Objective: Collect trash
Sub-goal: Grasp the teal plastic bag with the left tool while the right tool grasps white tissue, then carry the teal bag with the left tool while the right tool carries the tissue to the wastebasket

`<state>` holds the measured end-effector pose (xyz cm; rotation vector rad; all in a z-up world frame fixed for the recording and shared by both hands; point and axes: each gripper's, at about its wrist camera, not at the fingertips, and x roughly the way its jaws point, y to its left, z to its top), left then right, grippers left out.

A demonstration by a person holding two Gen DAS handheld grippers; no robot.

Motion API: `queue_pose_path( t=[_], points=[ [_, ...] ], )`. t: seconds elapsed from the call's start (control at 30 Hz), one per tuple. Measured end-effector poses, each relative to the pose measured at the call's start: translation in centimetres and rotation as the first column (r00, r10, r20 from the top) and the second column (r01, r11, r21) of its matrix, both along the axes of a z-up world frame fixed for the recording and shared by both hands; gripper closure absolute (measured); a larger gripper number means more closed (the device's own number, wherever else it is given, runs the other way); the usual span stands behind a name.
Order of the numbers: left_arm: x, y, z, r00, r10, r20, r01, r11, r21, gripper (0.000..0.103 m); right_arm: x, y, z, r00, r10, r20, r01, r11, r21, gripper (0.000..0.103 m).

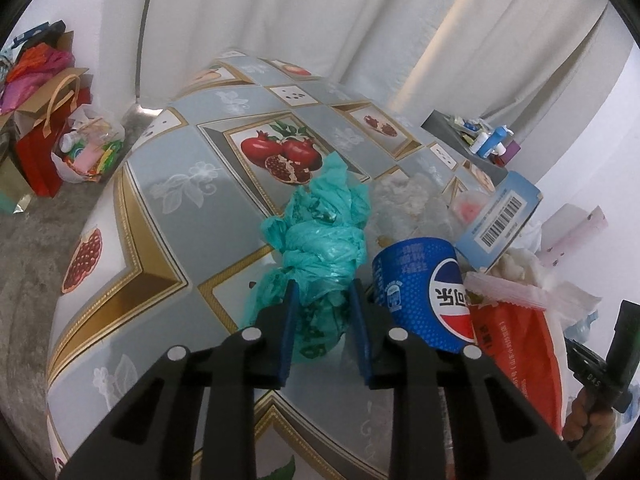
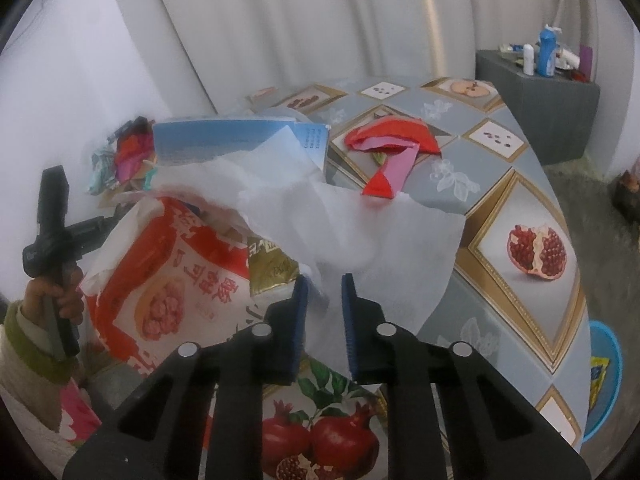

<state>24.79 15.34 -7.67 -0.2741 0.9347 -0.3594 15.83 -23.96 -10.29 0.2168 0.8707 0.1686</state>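
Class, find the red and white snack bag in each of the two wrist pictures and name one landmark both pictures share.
Left wrist view: the snack bag lies at lower right, beside the blue cola cup.
Right wrist view: the snack bag lies at centre left, partly under the white tissue.
Shared landmark: the blue box behind the bag.

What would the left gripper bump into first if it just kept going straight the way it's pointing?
Nothing new: the left gripper already has the crumpled teal plastic bag between its fingers. Straight on lies more of that bag, then probably the pomegranate-print tablecloth. The blue Pepsi cup sits just right of that line, though depth is unclear.
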Motion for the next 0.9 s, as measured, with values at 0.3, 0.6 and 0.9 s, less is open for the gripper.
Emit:
queue_pose_path(
  t=[0.3, 0.6, 0.9],
  points=[
    [-0.2, -0.1, 0.2, 1.000, -0.001, 0.015, 0.000, 1.000, 0.022, 0.083, 0.0, -0.1, 0.3, 1.000, -0.007, 0.016, 0.007, 1.000, 0.002, 0.100],
    [-0.9, 0.4, 1.1, 0.999, 0.024, 0.037, -0.025, 0.999, 0.031, 0.085, -0.7, -0.7, 1.4, 0.998, -0.024, 0.061, 0.023, 1.000, 0.008, 0.103],
    [-2.2, 1.1, 3.6, 0.994, 0.047, 0.101, -0.051, 0.998, 0.036, 0.086, -1.9, -1.5, 3.8, 0.988, -0.064, 0.140, 0.063, 0.998, 0.008, 0.103]
  ],
)
